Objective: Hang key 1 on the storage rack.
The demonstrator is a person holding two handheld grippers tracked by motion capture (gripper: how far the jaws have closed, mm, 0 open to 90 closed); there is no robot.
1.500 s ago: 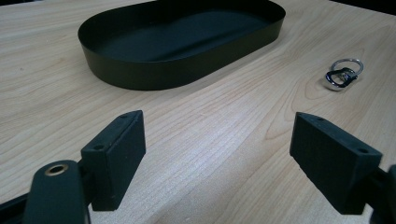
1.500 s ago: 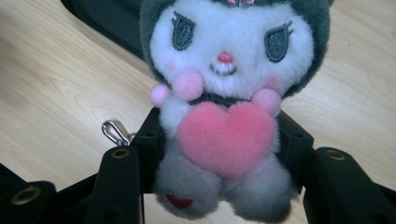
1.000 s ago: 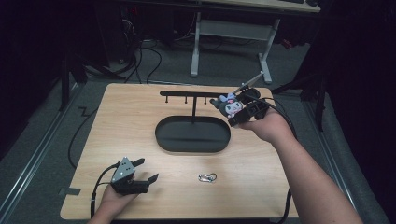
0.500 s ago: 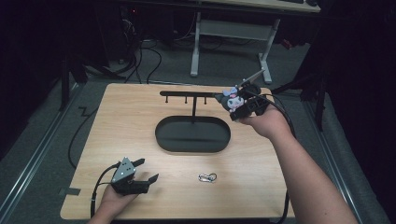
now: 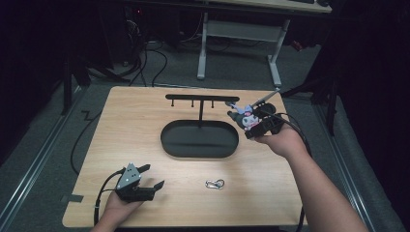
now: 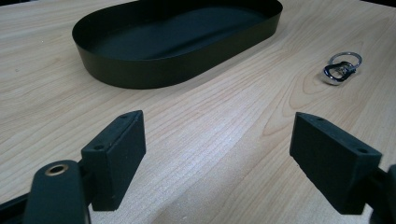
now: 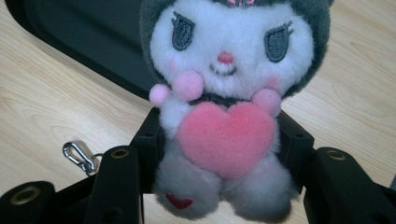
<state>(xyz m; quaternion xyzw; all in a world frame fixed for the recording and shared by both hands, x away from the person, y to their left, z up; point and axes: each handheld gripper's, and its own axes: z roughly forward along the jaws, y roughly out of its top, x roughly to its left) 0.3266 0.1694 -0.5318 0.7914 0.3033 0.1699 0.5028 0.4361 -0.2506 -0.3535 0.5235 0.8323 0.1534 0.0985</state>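
High view: bare black tray (image 5: 169, 145), no contents.

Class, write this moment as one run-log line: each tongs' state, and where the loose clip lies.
right tongs: shut on plush toy, raised beside rack | left tongs: open, low over table | clip: on table before tray

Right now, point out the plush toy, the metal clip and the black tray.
plush toy (image 7: 226, 133): right gripper view, on its pink heart.
metal clip (image 5: 214, 183): high view, on its middle.
black tray (image 6: 140, 74): left gripper view, on its near wall.
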